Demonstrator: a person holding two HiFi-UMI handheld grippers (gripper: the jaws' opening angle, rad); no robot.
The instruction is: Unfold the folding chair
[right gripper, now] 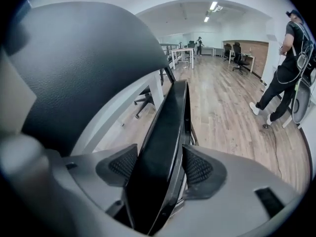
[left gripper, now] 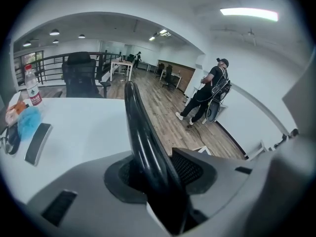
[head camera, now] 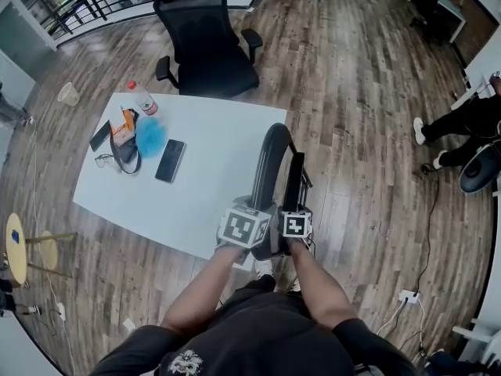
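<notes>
Because the marker cubes and the person's forearms cover it from above, the lower part of the folding chair is hidden in the head view. Only its curved top tube and a flat black panel stand clear, folded close together. The chair stands upright just beside the right edge of the white table; whether it touches that edge cannot be told.

The left gripper is clamped on the top tube, which fills the gap between its ribbed pads before running out of sight under the gripper body. The right gripper is clamped across the flat panel, a pad pressed to each face. The panel's near end is cut off below the jaws.

To the left lies the tabletop, with a phone and a bottle well away from the chair. An office chair stands at the table's far side. To the right and far side, bare wood floor lies open. A standing person is well apart at the far right, and a power strip lies on the floor at the near right.
</notes>
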